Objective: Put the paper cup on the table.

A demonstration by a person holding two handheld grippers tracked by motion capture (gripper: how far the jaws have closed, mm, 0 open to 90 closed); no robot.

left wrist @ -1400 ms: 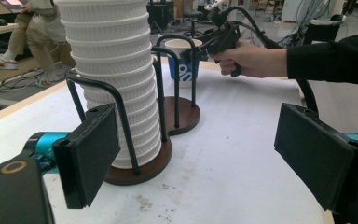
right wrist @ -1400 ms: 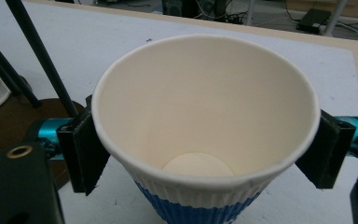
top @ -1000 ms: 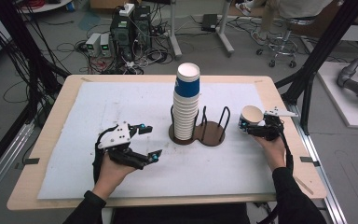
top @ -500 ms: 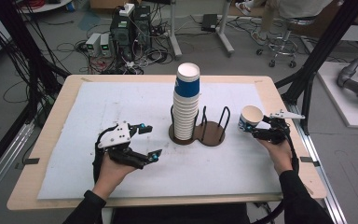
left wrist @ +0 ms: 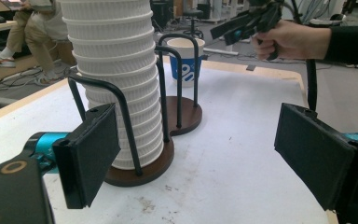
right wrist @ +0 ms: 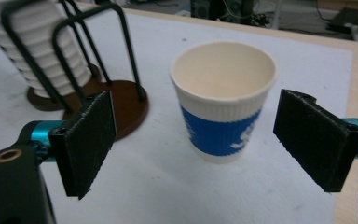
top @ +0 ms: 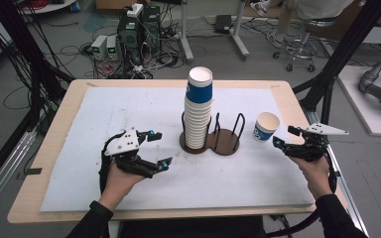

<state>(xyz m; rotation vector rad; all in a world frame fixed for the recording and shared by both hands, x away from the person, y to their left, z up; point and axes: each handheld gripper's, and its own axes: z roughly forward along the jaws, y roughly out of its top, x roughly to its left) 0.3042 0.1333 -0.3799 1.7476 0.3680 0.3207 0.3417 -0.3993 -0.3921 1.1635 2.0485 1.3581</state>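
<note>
Single paper cup (right wrist: 223,100): standing upright on the tabletop (top: 287,186), just ahead of the right hand-held gripper (top: 282,139), whose jaws are standing wide, gripping nothing; step judged: cup set apart from the cup stack (top: 199,110); next needing another cup; left hand-held gripper (top: 158,148) resting open, empty.

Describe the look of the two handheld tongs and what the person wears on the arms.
Both tongs, left and right, have black bodies, flat black rectangular pads and turquoise fittings behind the pads. A pale grey three-cornered plate sits on top of each. A black cable trails from the right one. Both arms are in dark long sleeves.
</note>
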